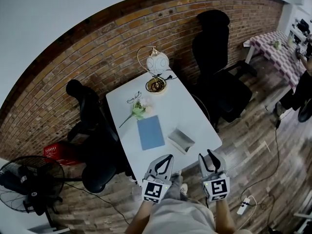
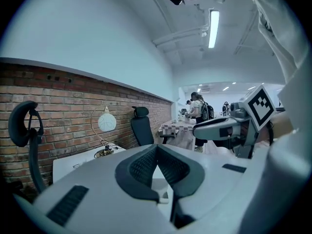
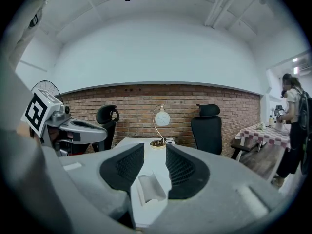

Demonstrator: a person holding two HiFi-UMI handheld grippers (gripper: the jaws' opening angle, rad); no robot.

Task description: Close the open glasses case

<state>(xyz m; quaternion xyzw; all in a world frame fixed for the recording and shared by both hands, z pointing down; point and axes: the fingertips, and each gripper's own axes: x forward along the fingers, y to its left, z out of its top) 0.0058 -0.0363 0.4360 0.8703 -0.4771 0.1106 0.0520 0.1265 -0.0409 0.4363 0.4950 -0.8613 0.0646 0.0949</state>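
The open glasses case [image 1: 181,140] is grey and lies near the front right of the white table [image 1: 195,118], lid up. Both grippers hover just off the table's near edge, apart from the case. My left gripper [image 1: 169,157] is shut, its pads meeting at the tips with nothing held; in its own view the left gripper [image 2: 157,147] shows a corner of the case [image 2: 163,191] below the tips. My right gripper [image 1: 205,154] is open. In its own view the case [image 3: 148,191] shows in the gap of the right gripper [image 3: 155,147], some way beyond the tips.
On the table lie a blue notebook [image 1: 150,132], a flower [image 1: 139,111], a pair of glasses [image 1: 134,100] and a globe lamp [image 1: 157,65]. Black office chairs [image 1: 217,77] stand on both sides. A fan [image 1: 27,182] and a red basket [image 1: 53,151] are at the left.
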